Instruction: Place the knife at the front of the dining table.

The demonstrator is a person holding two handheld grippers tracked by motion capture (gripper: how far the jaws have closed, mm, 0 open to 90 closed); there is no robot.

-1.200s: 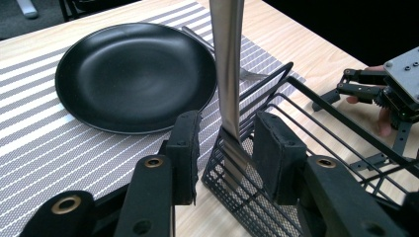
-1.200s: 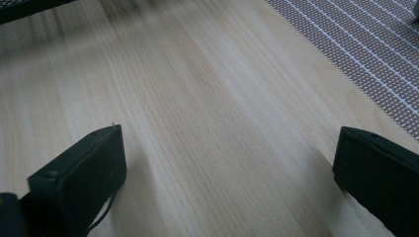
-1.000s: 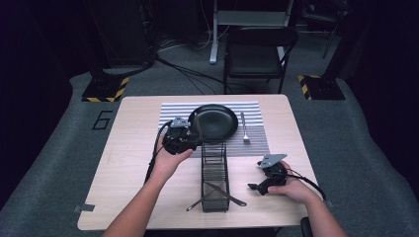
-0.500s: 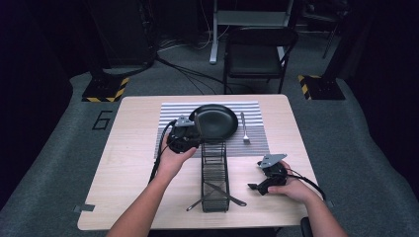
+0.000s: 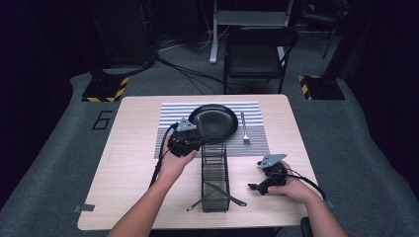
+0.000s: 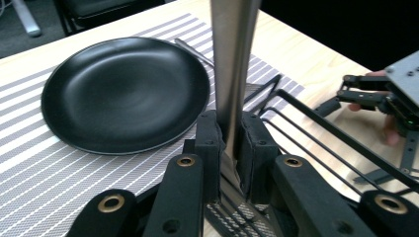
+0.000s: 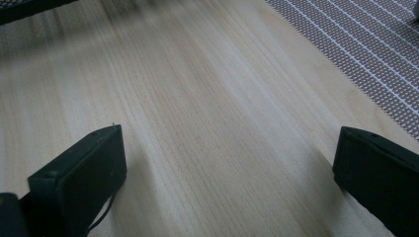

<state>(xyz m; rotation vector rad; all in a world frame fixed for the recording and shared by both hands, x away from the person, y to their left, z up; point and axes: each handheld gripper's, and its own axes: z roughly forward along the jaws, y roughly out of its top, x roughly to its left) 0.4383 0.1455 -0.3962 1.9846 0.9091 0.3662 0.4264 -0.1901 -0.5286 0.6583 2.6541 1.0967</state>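
L gripper [image 6: 231, 163]: jaws clamped on metal utensil [image 6: 232, 59], by black plate [image 6: 126, 91]. R gripper [image 7: 230, 173]: jaws wide, over bench [image 7: 197, 123].

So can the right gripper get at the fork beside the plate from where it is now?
Probably yes. The right gripper is open and holds nothing, and the fork lies in the open on the striped mat, with bare table between them.

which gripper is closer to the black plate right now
Left. The left gripper sits at the near left rim of the black plate, shut on a piece of metal cutlery. The right gripper rests open on the wooden table, well toward the person's side.
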